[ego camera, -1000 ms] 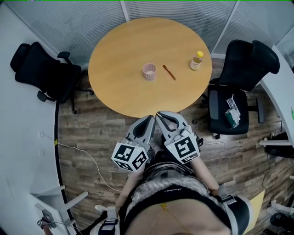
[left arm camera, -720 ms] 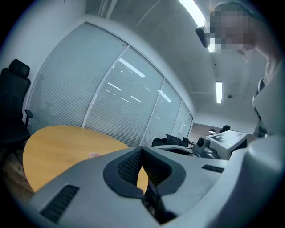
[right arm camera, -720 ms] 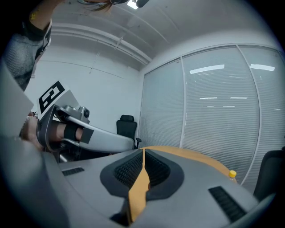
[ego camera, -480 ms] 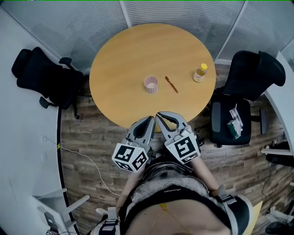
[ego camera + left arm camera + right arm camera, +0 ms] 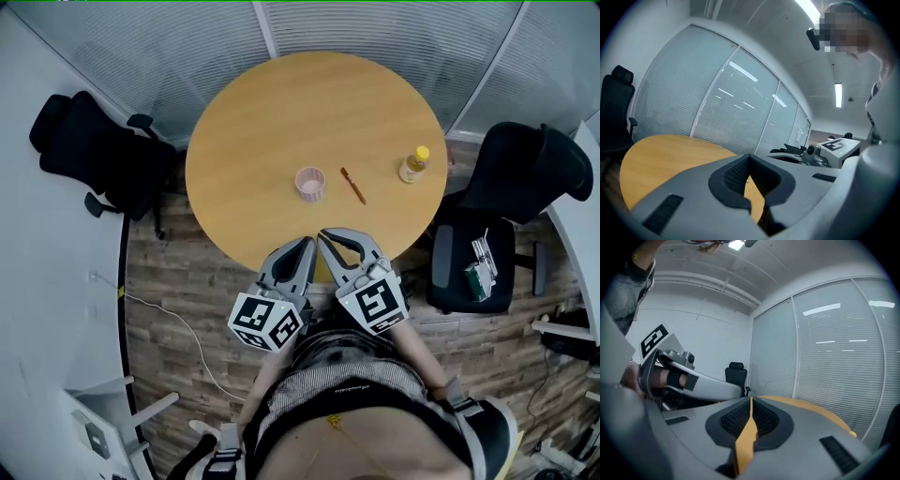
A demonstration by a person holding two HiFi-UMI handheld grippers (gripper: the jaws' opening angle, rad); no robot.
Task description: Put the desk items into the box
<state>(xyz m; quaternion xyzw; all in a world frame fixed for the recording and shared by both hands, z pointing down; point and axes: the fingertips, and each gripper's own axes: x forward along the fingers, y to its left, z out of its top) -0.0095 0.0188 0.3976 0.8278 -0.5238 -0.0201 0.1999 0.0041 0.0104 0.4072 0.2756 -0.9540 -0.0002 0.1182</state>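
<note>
**Both grippers closed before the table**

A round wooden table [image 5: 281, 112] lies ahead of the left gripper [image 5: 308, 243] and right gripper [image 5: 324, 235], jaws together on nothing. Just ahead stands an open pink ribbed cup [image 5: 310, 184], only pink visible inside. Far right is a yellow-capped bottle of yellowish liquid [image 5: 413, 165], and between them lies a brown pen [image 5: 353, 186].

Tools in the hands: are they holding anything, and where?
Nothing is held. The left tool and the right tool are both shut and empty; the pink cup, brown pen and yellow-capped bottle sit on the round wooden table.
</note>
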